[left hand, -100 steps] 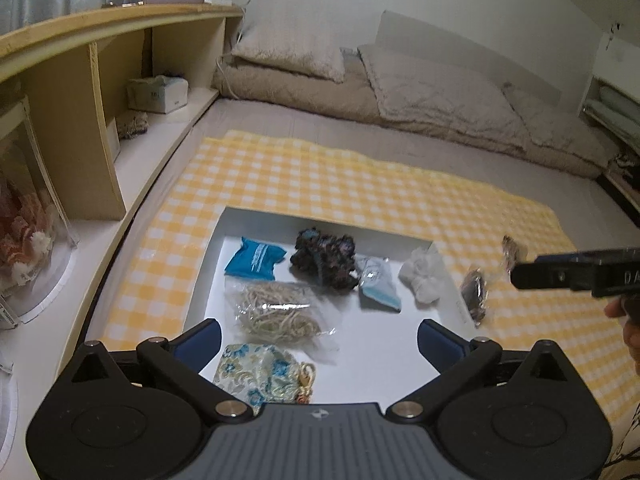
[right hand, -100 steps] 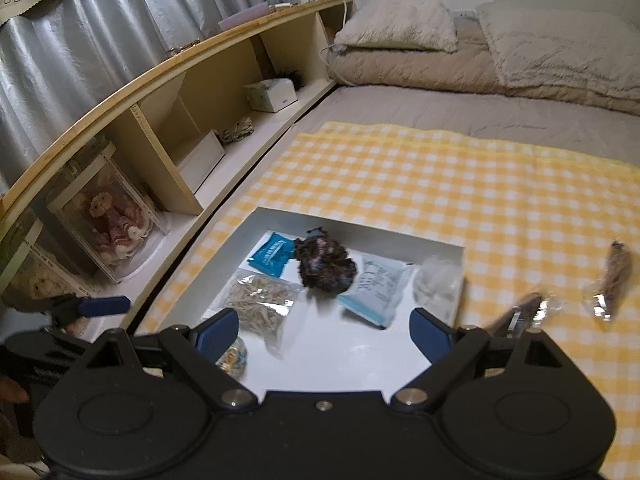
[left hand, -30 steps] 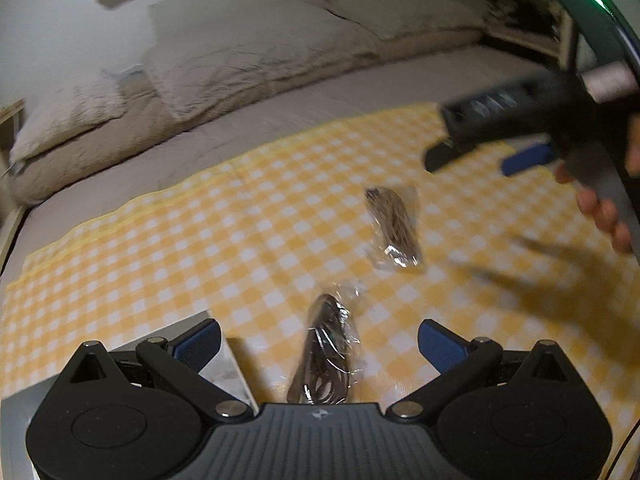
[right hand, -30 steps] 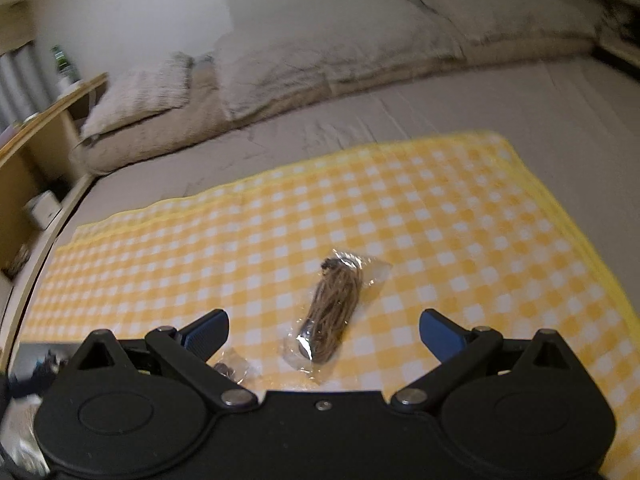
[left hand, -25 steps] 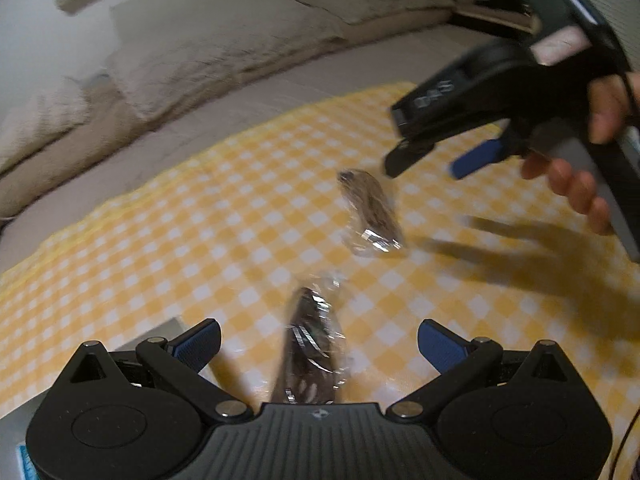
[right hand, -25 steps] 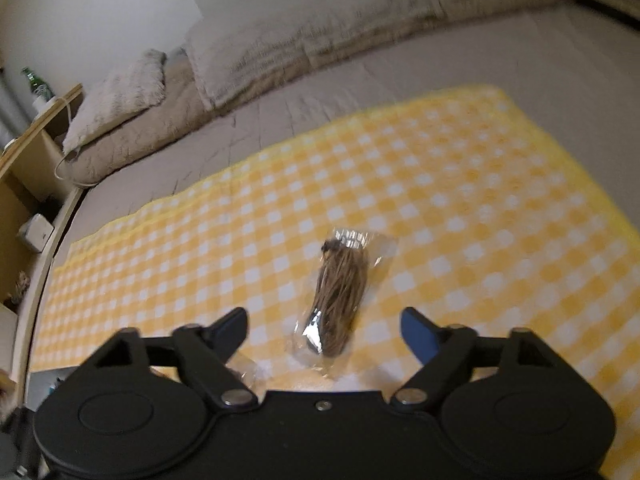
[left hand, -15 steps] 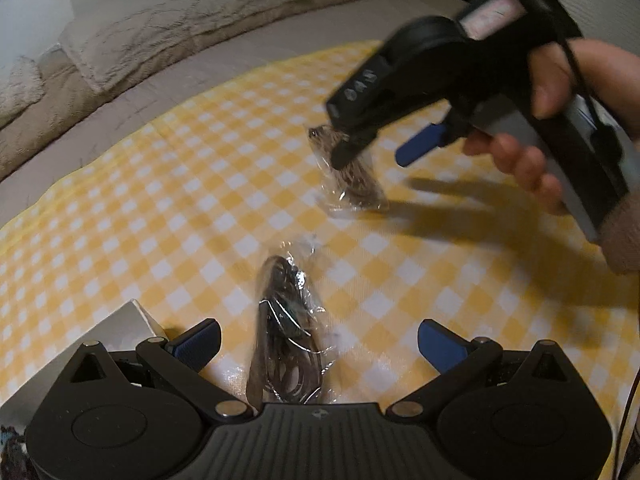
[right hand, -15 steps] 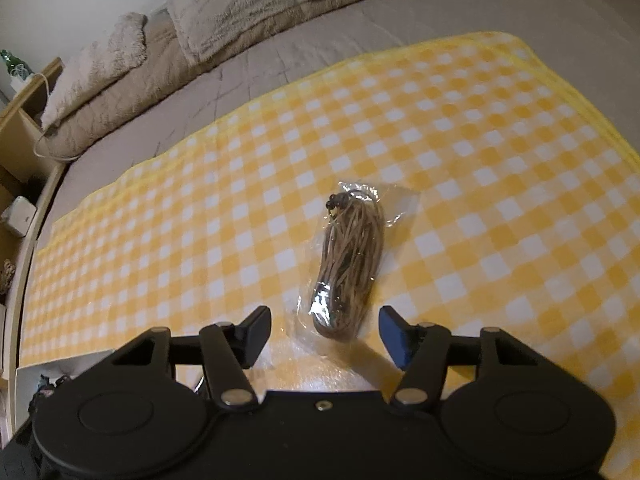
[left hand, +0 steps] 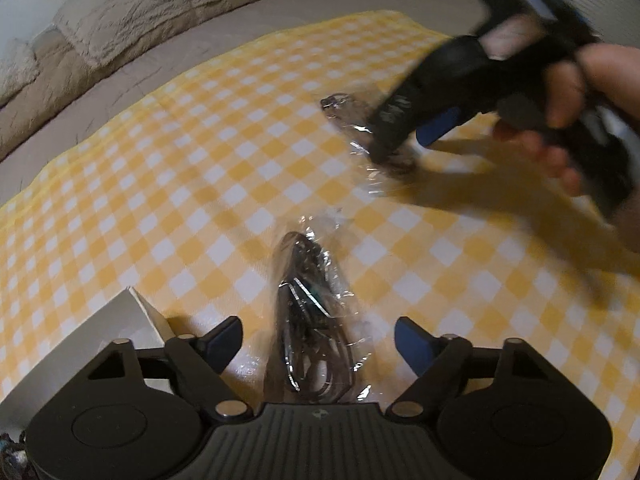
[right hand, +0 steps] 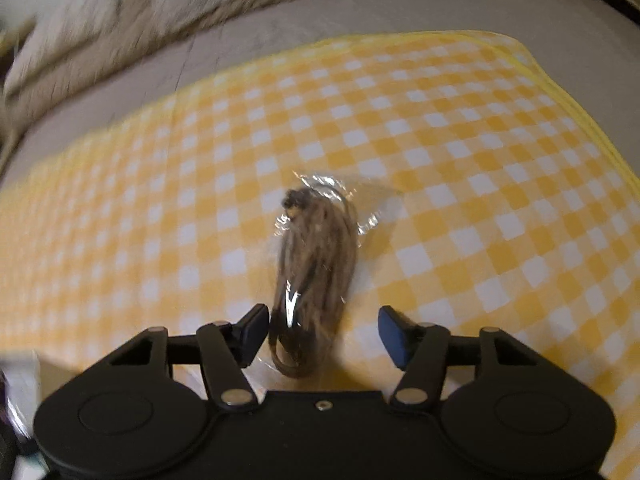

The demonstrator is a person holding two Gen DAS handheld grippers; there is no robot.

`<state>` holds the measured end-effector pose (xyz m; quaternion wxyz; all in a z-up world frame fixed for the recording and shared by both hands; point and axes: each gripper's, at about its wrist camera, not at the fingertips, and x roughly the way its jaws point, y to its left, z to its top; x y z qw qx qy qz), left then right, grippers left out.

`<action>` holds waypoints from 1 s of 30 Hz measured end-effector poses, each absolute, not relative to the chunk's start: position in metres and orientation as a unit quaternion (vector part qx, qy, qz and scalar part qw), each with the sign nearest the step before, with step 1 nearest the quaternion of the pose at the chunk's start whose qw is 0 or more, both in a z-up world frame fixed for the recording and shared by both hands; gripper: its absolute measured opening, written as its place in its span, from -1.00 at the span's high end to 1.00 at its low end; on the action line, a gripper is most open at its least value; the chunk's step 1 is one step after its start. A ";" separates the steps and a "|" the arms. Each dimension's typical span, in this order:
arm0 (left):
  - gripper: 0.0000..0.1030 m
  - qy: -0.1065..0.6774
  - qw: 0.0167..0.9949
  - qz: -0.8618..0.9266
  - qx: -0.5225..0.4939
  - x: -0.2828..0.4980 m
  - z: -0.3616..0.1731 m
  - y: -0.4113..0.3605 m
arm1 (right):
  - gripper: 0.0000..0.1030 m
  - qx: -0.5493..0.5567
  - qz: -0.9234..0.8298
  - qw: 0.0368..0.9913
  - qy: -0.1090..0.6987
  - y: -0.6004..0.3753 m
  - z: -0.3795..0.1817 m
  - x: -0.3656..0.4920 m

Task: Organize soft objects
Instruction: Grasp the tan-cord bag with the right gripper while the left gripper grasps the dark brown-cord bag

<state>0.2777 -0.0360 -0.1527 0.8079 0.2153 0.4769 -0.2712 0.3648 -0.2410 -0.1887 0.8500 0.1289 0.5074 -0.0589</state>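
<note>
Left wrist view looks down on a yellow checked cloth (left hand: 168, 184) spread over the bed, with the left gripper (left hand: 318, 338) poised over a clear packet of dark cord (left hand: 310, 320). The packet lies lengthwise between the blue pads (left hand: 224, 338), which have just been closing in but stand clear of the plastic on both sides, so nothing is clamped there. A corner of a white tray (left hand: 120, 320) shows just left of that gripper. Farther up the cloth, a hand (left hand: 568, 120) holds the right gripper (left hand: 400, 136) down over a second packet (left hand: 360, 136); that part is blurred. Right wrist view shows the second packet as a bundle of tan cord (right hand: 316, 276) in clear wrap, lying on the cloth between that gripper's pads (right hand: 394, 336). These jaws have also just been narrowing. The left pad sits at the wrap's edge, the right pad stands off with cloth showing between, so the bundle is not squeezed. Beige bedding (right hand: 200, 4) runs along the far edge of the cloth.
</note>
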 end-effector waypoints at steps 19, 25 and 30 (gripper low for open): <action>-0.24 0.503 0.810 -0.242 0.179 0.294 -0.164 -0.035 | 0.34 -0.053 0.108 0.818 0.562 -0.261 -0.190 0.282; -0.24 0.499 0.816 -0.239 0.167 0.300 -0.167 -0.030 | -0.27 0.009 0.089 0.831 0.548 -0.285 -0.184 0.284; -0.17 0.499 0.816 -0.242 0.163 0.300 -0.168 -0.030 | -0.29 0.056 0.054 0.830 0.553 -0.289 -0.187 0.301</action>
